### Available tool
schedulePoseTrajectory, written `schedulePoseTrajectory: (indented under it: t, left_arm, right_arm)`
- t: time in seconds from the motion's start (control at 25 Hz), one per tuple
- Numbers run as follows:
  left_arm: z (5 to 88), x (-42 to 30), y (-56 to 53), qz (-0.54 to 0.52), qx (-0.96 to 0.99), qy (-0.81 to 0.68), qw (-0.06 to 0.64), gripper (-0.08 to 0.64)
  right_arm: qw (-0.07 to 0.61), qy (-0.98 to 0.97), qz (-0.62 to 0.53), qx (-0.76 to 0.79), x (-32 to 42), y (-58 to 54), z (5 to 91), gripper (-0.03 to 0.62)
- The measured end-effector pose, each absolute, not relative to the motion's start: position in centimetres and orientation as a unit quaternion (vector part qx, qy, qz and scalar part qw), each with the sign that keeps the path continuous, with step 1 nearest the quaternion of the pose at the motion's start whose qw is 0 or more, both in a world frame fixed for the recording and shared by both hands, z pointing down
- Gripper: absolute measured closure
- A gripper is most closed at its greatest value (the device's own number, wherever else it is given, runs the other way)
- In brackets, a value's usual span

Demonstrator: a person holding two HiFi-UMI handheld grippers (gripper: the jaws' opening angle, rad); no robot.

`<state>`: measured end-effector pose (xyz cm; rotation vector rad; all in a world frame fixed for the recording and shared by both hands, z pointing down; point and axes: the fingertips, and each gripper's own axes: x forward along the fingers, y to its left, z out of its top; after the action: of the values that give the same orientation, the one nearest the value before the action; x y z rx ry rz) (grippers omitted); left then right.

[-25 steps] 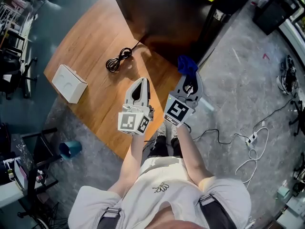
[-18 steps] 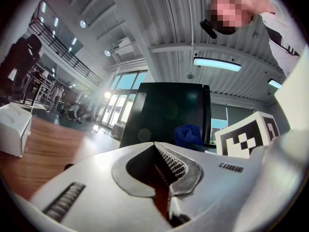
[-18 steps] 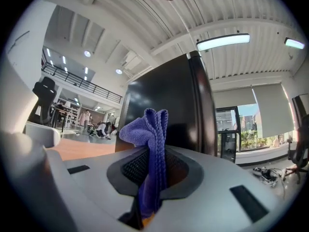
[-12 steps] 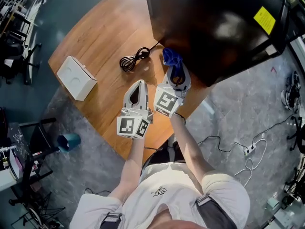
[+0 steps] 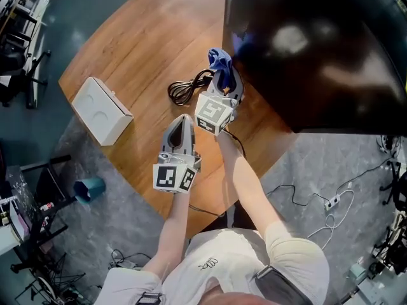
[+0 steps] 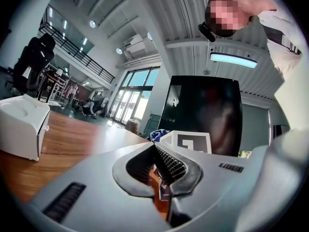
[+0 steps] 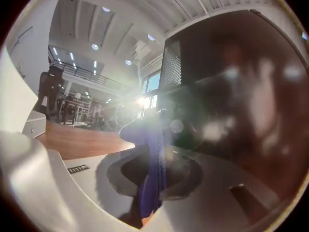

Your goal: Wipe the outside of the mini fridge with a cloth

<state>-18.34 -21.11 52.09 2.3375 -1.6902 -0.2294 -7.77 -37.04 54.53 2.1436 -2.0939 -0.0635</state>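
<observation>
Clamping the cloth, right tool has neared the mini fridge; left tool stays closed.

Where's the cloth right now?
In the head view the blue cloth is pinched in the right gripper, over the wooden table near centre, right beside the black fridge and just past the coiled cord.

From the head we look steeply down on the curved wooden table and glossy black mini fridge. From the left gripper and right gripper we look low along the tabletop, the right nearer the fridge; all views share both.
</observation>
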Motion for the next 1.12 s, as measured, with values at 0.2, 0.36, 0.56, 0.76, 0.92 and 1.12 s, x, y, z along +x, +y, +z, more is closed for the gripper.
schedulePoseTrajectory:
  t: [0.2, 0.36, 0.56, 0.76, 0.92, 1.12]
  left_arm:
    - [53.7, -19.7, -21.4, -0.077, 0.792, -0.590, 0.136, 0.555]
    - [54.4, -20.9, -21.8, -0.072, 0.789, -0.594, 0.139, 0.555]
    - [55.0, -22.3, -21.4, -0.074, 0.779, -0.606, 0.146, 0.555]
    - [54.8, -22.5, -21.5, -0.076, 0.777, -0.608, 0.142, 0.555]
    - [54.2, -21.9, -21.0, -0.075, 0.784, -0.601, 0.134, 0.555]
    - [53.6, -22.5, -19.5, -0.072, 0.780, -0.609, 0.124, 0.555]
  right_arm:
    - [0.076, -0.694, -0.005, 0.716, -8.5, -40.3, 56.7, 0.529]
    - [0.060, -0.685, 0.005, 0.726, -8.8, -42.3, 56.4, 0.529]
    - [0.056, -0.678, 0.010, 0.733, -8.4, -42.6, 56.6, 0.531]
    - [0.061, -0.673, 0.012, 0.737, -8.4, -42.4, 56.8, 0.531]
    - [0.064, -0.664, 0.011, 0.745, -7.5, -41.5, 56.5, 0.531]
    - [0.063, -0.643, 0.035, 0.763, -5.7, -39.3, 57.4, 0.530]
